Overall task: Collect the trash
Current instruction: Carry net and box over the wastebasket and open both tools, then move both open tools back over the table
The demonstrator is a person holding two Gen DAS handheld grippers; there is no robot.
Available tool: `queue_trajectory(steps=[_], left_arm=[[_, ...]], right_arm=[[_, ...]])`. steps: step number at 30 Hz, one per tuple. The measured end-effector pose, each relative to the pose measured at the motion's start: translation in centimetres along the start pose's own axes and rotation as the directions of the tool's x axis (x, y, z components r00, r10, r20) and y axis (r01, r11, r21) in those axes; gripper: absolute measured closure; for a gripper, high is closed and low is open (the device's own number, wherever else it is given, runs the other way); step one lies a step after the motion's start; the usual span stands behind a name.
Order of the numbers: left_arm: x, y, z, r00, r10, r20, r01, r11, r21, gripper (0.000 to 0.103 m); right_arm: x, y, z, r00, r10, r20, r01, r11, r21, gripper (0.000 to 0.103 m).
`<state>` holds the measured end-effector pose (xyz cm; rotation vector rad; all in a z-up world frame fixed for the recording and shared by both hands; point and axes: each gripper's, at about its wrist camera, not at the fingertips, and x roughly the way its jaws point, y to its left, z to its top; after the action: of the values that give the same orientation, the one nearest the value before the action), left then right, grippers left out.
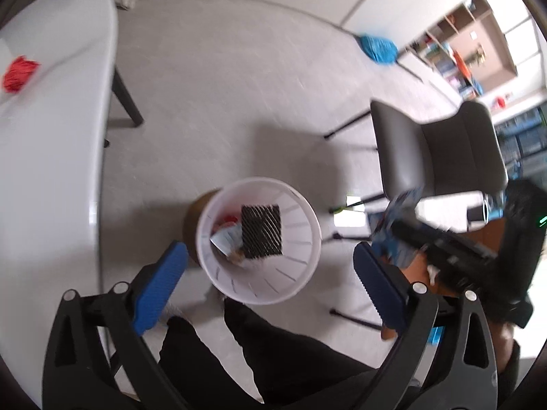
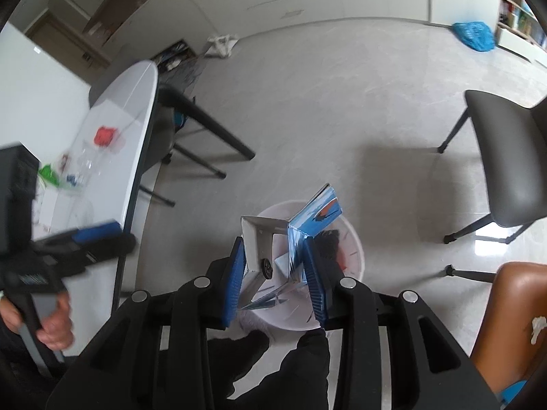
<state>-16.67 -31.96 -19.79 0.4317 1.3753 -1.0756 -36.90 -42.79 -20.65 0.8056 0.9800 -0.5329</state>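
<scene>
A white slotted trash bin (image 1: 259, 239) stands on the floor beside the table and holds a black mesh piece (image 1: 261, 235) and some wrappers. My left gripper (image 1: 270, 256) is open and empty above the bin. My right gripper (image 2: 273, 249) is shut on a crushed blue and white carton (image 2: 290, 235) and holds it over the bin (image 2: 352, 249). The right gripper with the carton also shows in the left wrist view (image 1: 400, 225). A red crumpled piece (image 1: 18, 73) lies on the white table (image 1: 51, 171).
Several small bits of trash, red (image 2: 104, 135) and green (image 2: 48, 174), lie on the table (image 2: 133, 102). A grey chair (image 1: 441, 150) stands right of the bin. A blue bag (image 1: 379, 48) lies on the floor by the far wall. My legs (image 1: 273, 358) are below.
</scene>
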Motion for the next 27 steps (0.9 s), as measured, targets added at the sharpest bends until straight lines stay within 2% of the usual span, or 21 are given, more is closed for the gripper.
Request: queue_trajectory(steps=[4,6,9,12,20,24,27], left_arm=[[-1.8,1.8,0.0,0.997,0.046,0.061,-0.044,0.998,-0.046,0.009],[-2.6,2.5,-0.1,0.994,0.065,0.083,-0.059,0.996,-0.07,0.009],[-3.8,3.6,-0.4,0.992,0.072,0.106,-0.06,0.992,-0.109,0.009],[-4.8,4.5,-0.7,0.987,0.103,0.125,-0.086,0.987,-0.135,0.009],[-8.3,6.9,-1.4,0.966,0.159,0.205,-0.11,0.967,-0.229,0.009],[-10.2,8.9,-2.3,0.947,0.211,0.242,-0.132,0.943,-0.306,0.009],[-11.9,10.6,-3.1,0.928,0.263,0.264,-0.147,0.91,-0.387,0.008]], right_arm=[[1.8,1.5,-0.3,0.999,0.029,-0.046,-0.03,0.999,-0.033,0.059],[2.5,2.2,-0.4,0.997,0.04,-0.068,-0.043,0.998,-0.045,0.031],[3.2,3.2,-0.4,0.996,0.009,-0.084,-0.014,0.998,-0.068,0.015],[3.3,4.0,-0.3,0.996,-0.003,-0.089,-0.004,0.997,-0.079,0.009],[1.5,6.5,1.4,0.999,0.005,-0.041,-0.011,0.989,-0.146,0.005],[0.3,8.8,2.9,1.0,0.012,-0.009,-0.013,0.973,-0.232,0.003],[-0.1,11.1,4.4,0.999,0.037,0.001,-0.035,0.951,-0.306,0.003]])
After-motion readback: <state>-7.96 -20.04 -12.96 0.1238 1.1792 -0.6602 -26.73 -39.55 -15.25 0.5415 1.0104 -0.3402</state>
